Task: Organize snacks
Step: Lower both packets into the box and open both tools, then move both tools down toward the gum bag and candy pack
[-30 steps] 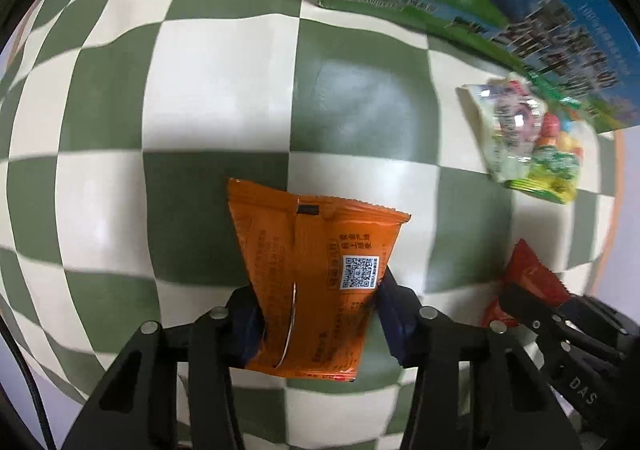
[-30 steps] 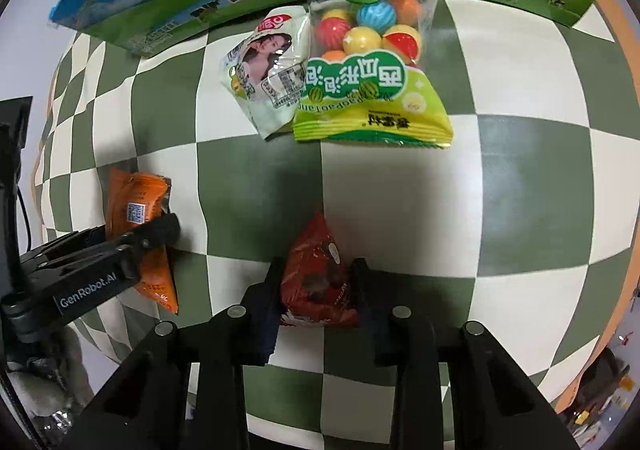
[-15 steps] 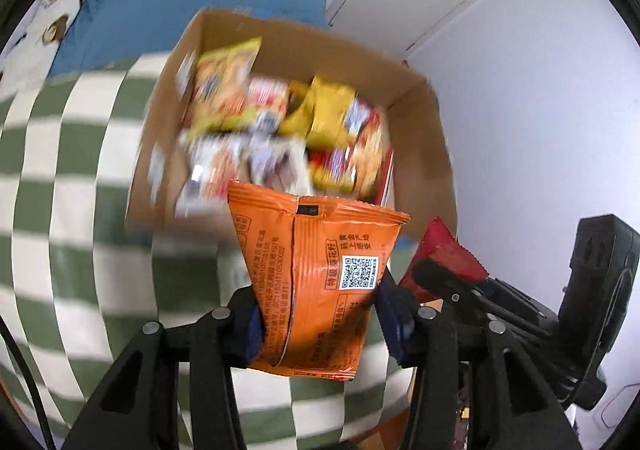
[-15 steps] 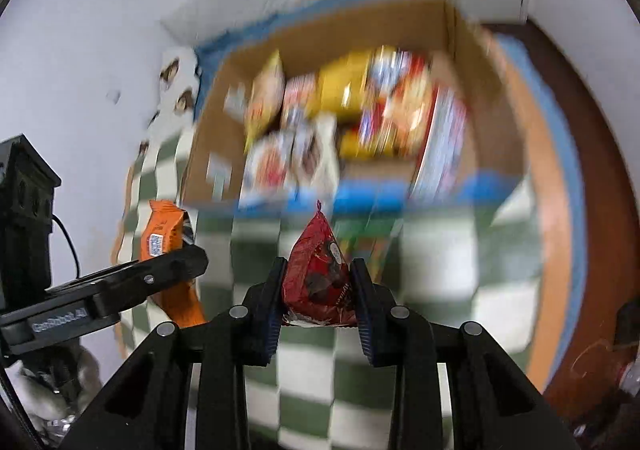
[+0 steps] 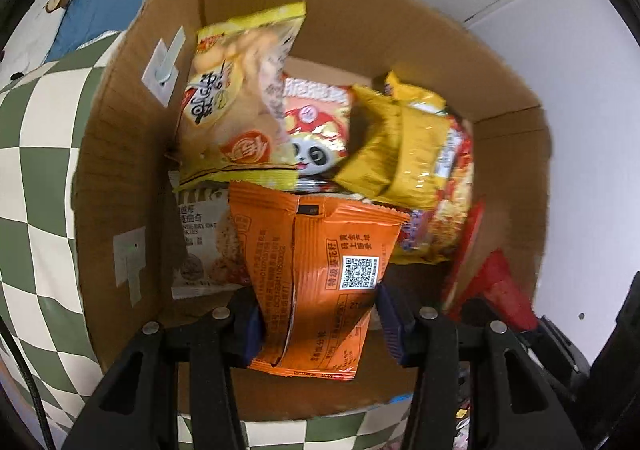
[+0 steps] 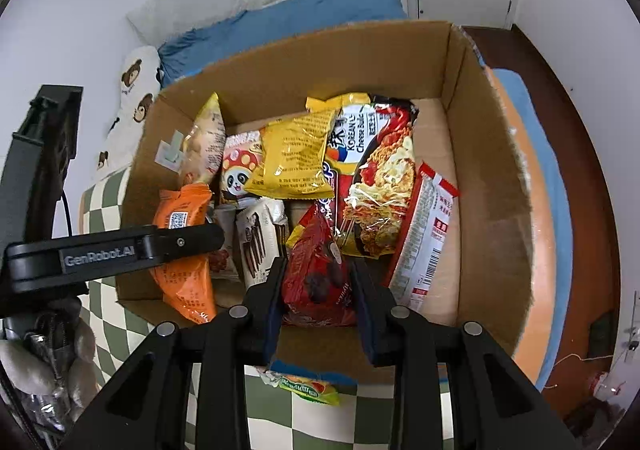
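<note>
My left gripper [image 5: 320, 324] is shut on an orange snack packet [image 5: 316, 274] and holds it over the near left part of an open cardboard box [image 5: 104, 154]. My right gripper [image 6: 318, 300] is shut on a dark red snack packet [image 6: 316, 270] and holds it over the near middle of the same box [image 6: 492, 178]. The box holds several snack bags, among them a yellow bag [image 6: 292, 158] and a noodle pack [image 6: 380, 178]. The orange packet [image 6: 182, 274] and left gripper also show in the right wrist view.
The box stands on a green-and-white checked cloth [image 5: 36, 154]. A green candy bag [image 6: 308, 386] lies on the cloth under the box's near wall. A blue bed cover [image 6: 288, 10] and white wall lie behind.
Both grippers have lifted their packets off the checked cloth and carried them to the box; they now hang over its near side.
</note>
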`<action>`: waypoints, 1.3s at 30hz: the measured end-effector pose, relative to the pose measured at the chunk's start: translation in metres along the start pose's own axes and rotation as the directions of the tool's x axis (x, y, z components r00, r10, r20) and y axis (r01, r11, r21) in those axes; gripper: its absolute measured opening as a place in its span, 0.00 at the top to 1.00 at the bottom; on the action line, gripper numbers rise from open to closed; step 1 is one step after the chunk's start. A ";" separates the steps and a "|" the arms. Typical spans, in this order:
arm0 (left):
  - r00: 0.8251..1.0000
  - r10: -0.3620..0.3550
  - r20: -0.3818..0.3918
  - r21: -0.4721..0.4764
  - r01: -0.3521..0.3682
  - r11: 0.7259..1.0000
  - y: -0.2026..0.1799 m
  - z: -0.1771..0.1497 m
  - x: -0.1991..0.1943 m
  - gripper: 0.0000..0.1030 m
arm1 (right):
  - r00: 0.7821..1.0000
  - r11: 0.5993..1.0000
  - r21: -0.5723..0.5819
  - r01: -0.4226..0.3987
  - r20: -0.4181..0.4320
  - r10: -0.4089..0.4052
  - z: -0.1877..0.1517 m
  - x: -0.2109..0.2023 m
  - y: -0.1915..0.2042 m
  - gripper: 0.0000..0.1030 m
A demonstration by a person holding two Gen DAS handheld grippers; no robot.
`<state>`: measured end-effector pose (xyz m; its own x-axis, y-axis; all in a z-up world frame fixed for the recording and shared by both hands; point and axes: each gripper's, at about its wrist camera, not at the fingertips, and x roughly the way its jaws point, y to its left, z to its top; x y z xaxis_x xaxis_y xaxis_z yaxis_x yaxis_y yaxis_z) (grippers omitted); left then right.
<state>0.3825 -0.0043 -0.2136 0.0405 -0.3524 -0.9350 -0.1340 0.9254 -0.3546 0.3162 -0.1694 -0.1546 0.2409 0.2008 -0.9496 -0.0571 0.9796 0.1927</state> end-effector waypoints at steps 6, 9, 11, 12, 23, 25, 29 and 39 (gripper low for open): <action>1.000 0.020 -0.018 0.014 -0.020 1.000 0.003 -0.001 0.010 0.43 | 0.999 1.000 0.021 0.012 -0.042 -0.011 0.005 0.028 -0.002 0.61; 0.997 0.065 0.034 0.052 -0.067 0.996 -0.001 -0.008 -0.002 0.03 | 0.996 0.999 0.025 0.026 -0.086 -0.023 0.006 0.035 -0.005 0.06; 0.993 0.089 0.076 0.076 -0.095 0.993 -0.004 -0.015 -0.011 0.03 | 0.997 0.999 0.024 0.033 -0.072 -0.031 0.004 0.031 -0.006 0.06; 0.992 0.090 0.089 0.080 -0.097 0.992 -0.005 -0.018 -0.014 0.03 | 0.997 0.999 0.017 0.042 -0.062 -0.041 0.002 0.028 -0.005 0.06; 0.965 0.045 0.260 0.107 -0.075 0.991 0.000 -0.079 -0.059 0.03 | 1.000 1.000 0.020 -0.002 0.031 0.002 -0.037 -0.021 -0.002 0.06; 0.950 0.077 0.301 0.111 -0.116 0.987 -0.002 -0.089 -0.063 0.03 | 0.998 1.000 0.026 0.004 0.056 -0.005 -0.047 -0.028 -0.002 0.06; 0.919 0.111 0.377 0.113 -0.165 0.980 -0.002 -0.110 -0.078 0.03 | 0.991 0.998 0.026 0.051 0.121 -0.054 -0.059 -0.044 -0.003 0.06; 0.830 0.163 0.534 0.122 -0.266 0.956 -0.015 -0.151 -0.116 0.03 | 0.960 0.991 0.013 0.131 0.247 -0.130 -0.082 -0.090 0.000 0.06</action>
<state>0.2298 0.0021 -0.0983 0.5405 -0.0674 -0.8387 -0.0179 0.9956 -0.0915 0.2151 -0.1877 -0.0892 0.4778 0.0675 -0.8758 -0.0128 0.9975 0.0699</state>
